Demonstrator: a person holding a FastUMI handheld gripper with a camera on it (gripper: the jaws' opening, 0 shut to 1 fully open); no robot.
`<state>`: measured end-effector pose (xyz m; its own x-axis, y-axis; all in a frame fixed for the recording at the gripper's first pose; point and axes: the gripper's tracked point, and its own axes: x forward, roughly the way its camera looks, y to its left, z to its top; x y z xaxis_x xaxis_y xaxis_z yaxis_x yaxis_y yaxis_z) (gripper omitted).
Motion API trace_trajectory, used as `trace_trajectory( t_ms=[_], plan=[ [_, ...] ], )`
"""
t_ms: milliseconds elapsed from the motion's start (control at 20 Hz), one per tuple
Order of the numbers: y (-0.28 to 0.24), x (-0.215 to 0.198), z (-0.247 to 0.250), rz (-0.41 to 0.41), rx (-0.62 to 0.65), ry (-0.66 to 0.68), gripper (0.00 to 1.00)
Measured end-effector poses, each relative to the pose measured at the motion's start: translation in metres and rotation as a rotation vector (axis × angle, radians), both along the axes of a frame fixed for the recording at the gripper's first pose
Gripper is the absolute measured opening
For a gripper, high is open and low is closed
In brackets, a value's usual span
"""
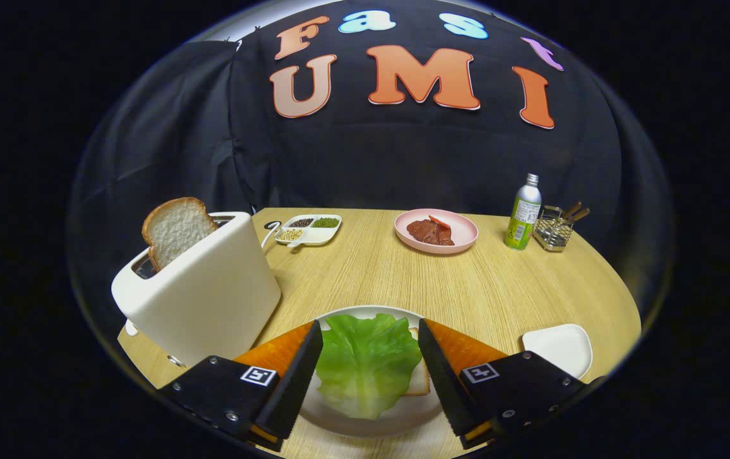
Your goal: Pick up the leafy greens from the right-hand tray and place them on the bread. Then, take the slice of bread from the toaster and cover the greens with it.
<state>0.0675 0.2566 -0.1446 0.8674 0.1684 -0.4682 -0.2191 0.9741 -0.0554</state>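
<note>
We are holding our gripper (370,357) with its 2 fingers spread wide, pinching nothing. Between them the green lettuce leaf (366,364) is lying on the bread slice (419,380) on a round white plate (365,312). At 10 o'clock, a second slice (175,228) is standing in the cream toaster (211,293) on the wooden bench (492,287).

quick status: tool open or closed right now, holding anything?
Tool: open, holding nothing. Its fingers stand apart on either side of the leafy greens, which lie on the bread on the white plate.
</note>
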Motion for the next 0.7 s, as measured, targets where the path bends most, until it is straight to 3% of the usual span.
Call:
trace_trajectory(
  t_ms=[100, 700],
  plan=[
    [0.011, -0.002, 0.02, 0.015, -0.023, -0.038, 0.98],
    [0.122, -0.028, 0.11, 0.14, -0.042, -0.156, 0.98]
  ],
)
